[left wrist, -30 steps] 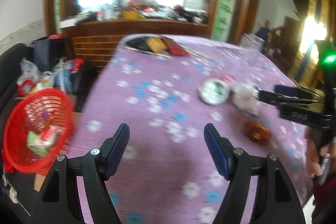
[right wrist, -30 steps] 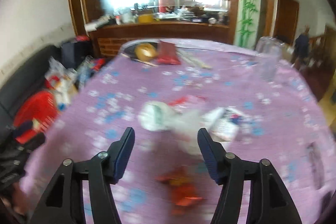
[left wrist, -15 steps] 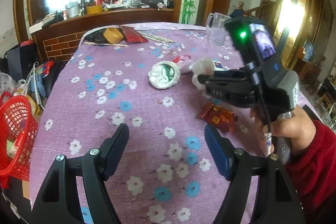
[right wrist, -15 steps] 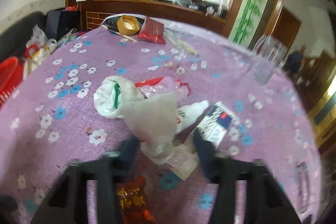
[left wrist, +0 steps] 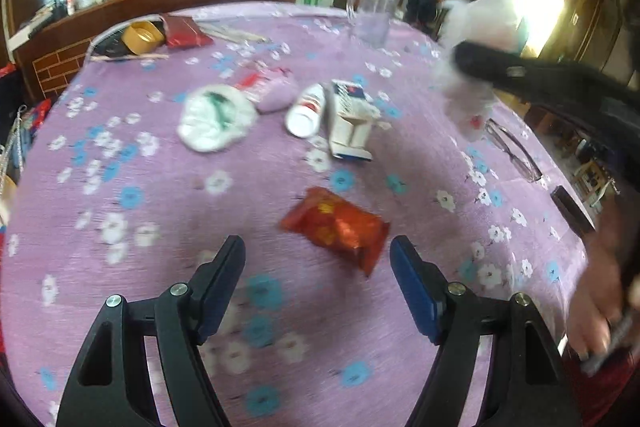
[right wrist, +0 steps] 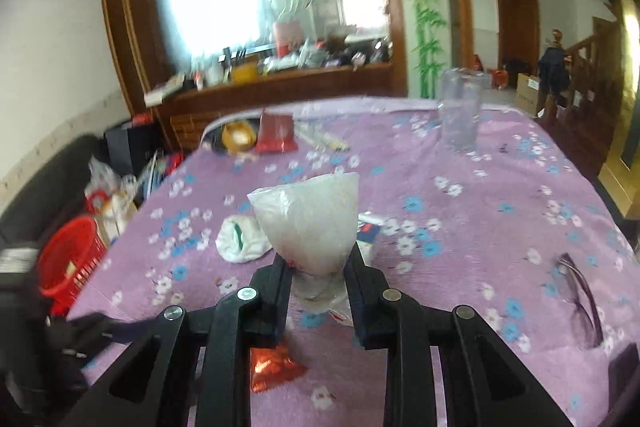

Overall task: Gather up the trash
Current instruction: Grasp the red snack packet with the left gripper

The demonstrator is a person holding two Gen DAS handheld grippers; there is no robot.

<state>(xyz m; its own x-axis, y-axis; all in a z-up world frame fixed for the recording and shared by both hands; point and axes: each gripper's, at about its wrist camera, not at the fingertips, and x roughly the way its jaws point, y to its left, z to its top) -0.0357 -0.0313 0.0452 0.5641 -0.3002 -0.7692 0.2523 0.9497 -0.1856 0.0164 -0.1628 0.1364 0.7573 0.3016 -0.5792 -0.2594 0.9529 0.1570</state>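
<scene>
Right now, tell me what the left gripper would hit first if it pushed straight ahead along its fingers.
Most likely the red snack wrapper, which lies on the purple tablecloth just ahead of the open left gripper, slightly right of centre; depth is uncertain.

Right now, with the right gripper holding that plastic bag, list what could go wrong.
1. The right gripper pinches only the clear plastic bag's lower end, so it may slip free on the way to the red basket.
2. The left gripper, open near the red snack wrapper, could cross the right one's route.
</scene>
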